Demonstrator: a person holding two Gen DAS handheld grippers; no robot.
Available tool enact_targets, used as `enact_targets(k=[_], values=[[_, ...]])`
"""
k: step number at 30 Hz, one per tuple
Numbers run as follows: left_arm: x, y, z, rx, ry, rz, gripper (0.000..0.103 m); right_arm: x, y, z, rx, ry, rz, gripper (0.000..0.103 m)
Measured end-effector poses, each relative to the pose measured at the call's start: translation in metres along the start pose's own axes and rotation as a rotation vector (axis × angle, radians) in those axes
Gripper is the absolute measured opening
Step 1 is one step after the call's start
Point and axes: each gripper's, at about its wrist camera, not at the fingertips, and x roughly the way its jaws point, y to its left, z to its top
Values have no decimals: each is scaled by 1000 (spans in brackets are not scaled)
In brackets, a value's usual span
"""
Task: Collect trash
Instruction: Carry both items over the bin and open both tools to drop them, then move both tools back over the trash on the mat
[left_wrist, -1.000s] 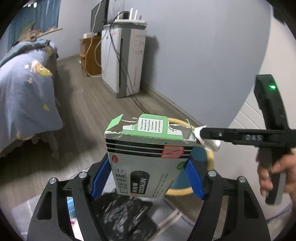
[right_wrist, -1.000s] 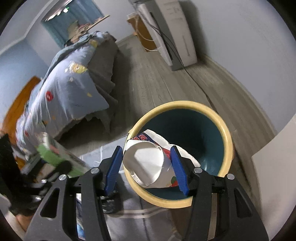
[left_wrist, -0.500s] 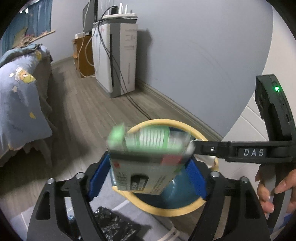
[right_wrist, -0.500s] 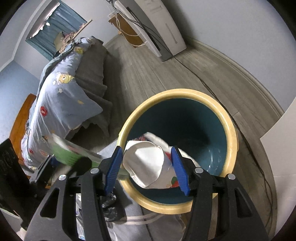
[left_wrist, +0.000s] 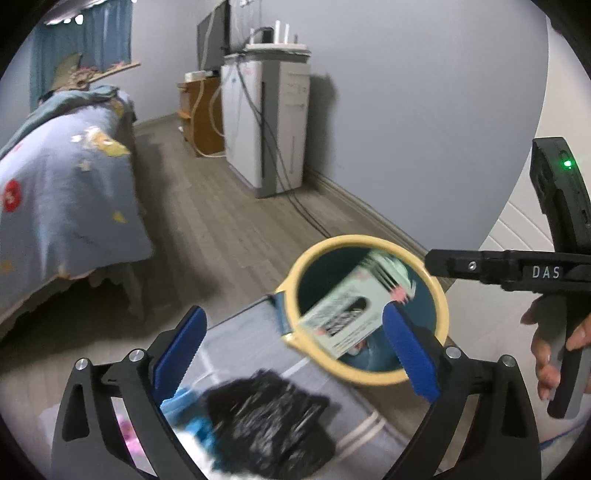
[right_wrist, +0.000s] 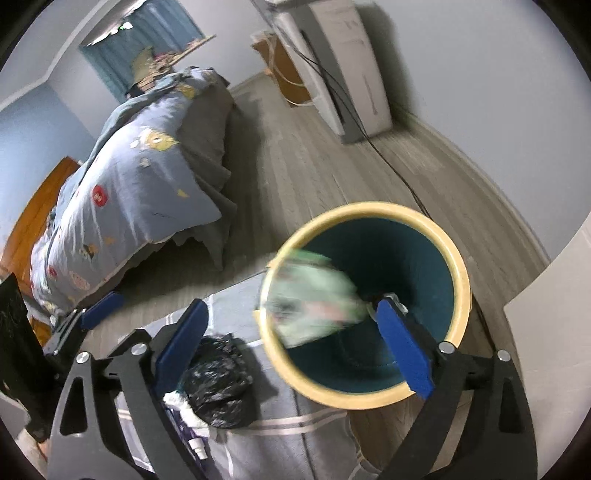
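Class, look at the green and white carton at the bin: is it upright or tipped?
Tipped. The carton lies blurred and slanted across the mouth of the yellow-rimmed bin, loose between the open left gripper pads.

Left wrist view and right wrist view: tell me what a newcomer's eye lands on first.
The blurred green-and-white carton tumbling into the yellow-rimmed teal bin catches the eye first, clear of the blue pads. Both the left gripper and right gripper stand open over the bin, their jaws having just been opening. Next comes the crumpled black plastic bag on the grey mat beside the bin, then the blue cartoon-print bedding at left.
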Motion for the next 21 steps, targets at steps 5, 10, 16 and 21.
enact_targets(k=[5, 10, 16, 21], values=[[-46, 29, -13, -35, -19, 37, 97, -24, 41, -9, -22, -42, 50, 96], [-88, 58, -31, -60, -32, 89, 97, -34, 77, -20, -47, -48, 96, 97], [-136, 96, -62, -114, -55, 136, 98, -41, 98, -29, -31, -50, 141, 97], [-156, 129, -95, -173, -56, 182, 98, -40, 110, -40, -8, -37, 135, 97]])
